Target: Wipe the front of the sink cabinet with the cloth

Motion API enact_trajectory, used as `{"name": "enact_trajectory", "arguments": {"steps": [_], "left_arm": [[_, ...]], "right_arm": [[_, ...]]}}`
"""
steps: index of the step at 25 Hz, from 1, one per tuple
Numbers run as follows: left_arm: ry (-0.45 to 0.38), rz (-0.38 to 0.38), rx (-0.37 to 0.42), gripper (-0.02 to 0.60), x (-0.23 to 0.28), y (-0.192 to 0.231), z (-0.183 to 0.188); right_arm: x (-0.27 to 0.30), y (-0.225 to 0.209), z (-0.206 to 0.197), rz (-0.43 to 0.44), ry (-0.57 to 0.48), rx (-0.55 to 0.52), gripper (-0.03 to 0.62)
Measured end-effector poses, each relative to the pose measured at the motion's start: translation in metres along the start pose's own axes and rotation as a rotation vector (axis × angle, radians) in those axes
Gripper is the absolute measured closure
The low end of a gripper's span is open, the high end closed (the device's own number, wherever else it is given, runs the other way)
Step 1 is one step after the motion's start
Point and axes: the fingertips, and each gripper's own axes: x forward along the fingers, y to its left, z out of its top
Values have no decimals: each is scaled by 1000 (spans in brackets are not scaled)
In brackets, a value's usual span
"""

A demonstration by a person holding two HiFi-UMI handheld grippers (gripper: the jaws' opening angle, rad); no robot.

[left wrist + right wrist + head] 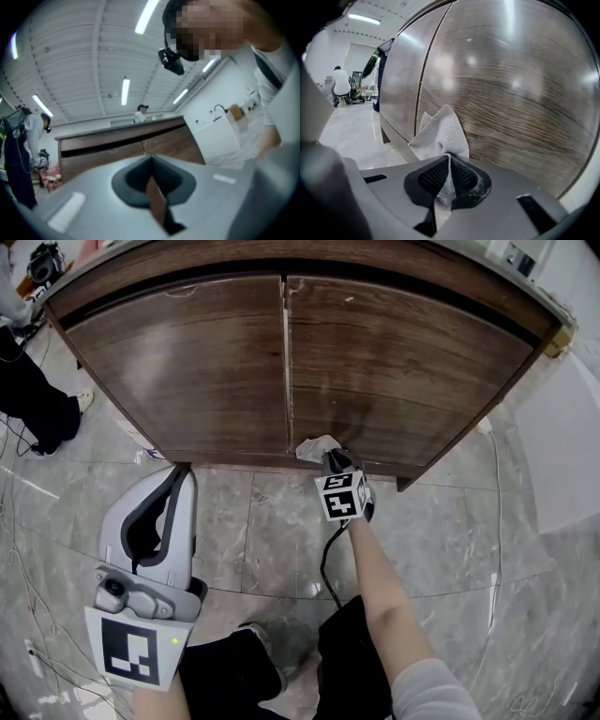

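Holding the left claw (179,474) back near the body, shut on nothing, pointed away from the work. Pinching the cloth (440,133) tight in the right claw (334,461) and pressing it against the low inner corner of the right-hand door (403,362) of the sink cabinet (187,371). Seemingly mid-wipe, with no telling which parts are done. Probably most of both doors left to cover.

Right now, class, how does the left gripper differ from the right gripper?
The left gripper holds nothing; the right gripper pinches the grey cloth. The left gripper hangs back over the floor; the right gripper is low at the right cabinet door. Both have jaws shut.
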Motion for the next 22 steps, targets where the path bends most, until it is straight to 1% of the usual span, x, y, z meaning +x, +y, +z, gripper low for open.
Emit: {"name": "enact_trajectory", "arguments": {"steps": [10,13,16,22], "left_arm": [[6,-52,-8,578,9,-26,2],[11,-65,-21,578,10,-32,1],[6,-71,-32,578,11,-35,2],[-1,-81,-27,578,12,-41,4]], "right_arm": [[-25,-70,-37,-116,33,76,579],[-33,-89,-46,-153,43,93,579],[-41,-111,-54,-201,56,114,579],[-59,-159,-78,-304,106,160,577]]}}
